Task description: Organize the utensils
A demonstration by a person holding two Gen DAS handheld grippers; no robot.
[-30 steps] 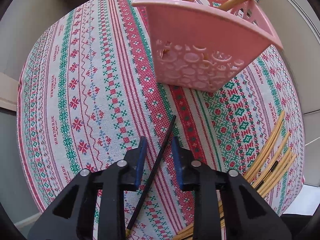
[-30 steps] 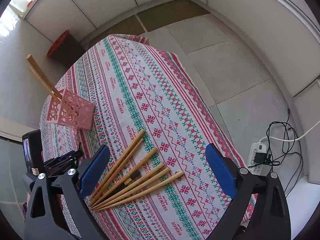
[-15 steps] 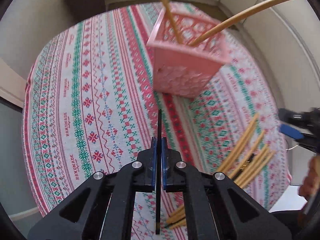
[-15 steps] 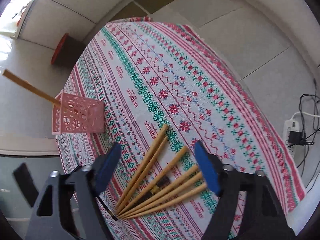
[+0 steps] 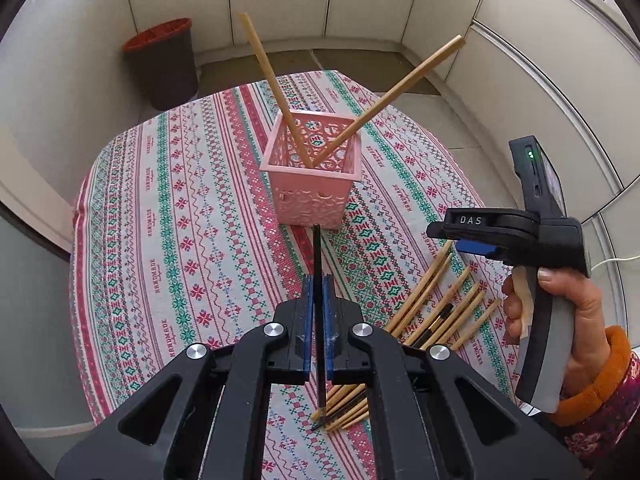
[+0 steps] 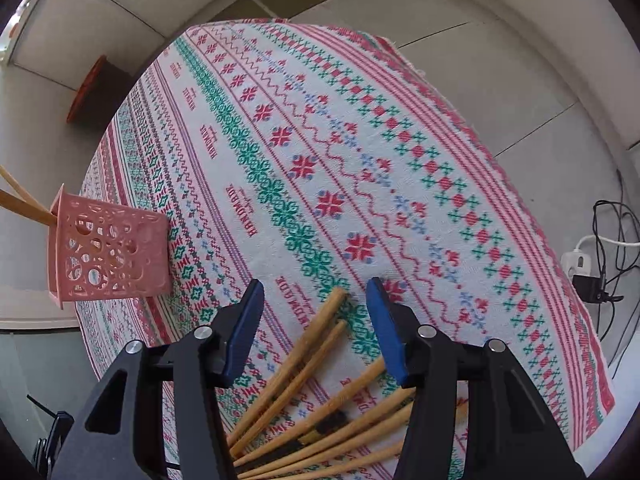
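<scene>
My left gripper (image 5: 317, 280) is shut on a black chopstick (image 5: 317, 256) and holds it above the cloth, its tip pointing at the pink basket (image 5: 312, 196). The basket holds two wooden chopsticks (image 5: 404, 88) leaning apart. Several wooden chopsticks (image 5: 436, 312) and one black one lie fanned on the cloth at the right. My right gripper (image 6: 316, 304) is open and low over that pile (image 6: 316, 364), its fingers either side of the ends. It also shows in the left wrist view (image 5: 472, 236). The basket shows at the left in the right wrist view (image 6: 108, 256).
The patterned tablecloth (image 5: 180, 208) covers a rounded table. A dark bin with a red rim (image 5: 164, 60) stands on the floor beyond it. A power strip and cables (image 6: 588, 268) lie on the floor at the right.
My left gripper closed on the black chopstick and lifted it away from the cloth, backing off from the basket. My right gripper came down over the chopstick pile.
</scene>
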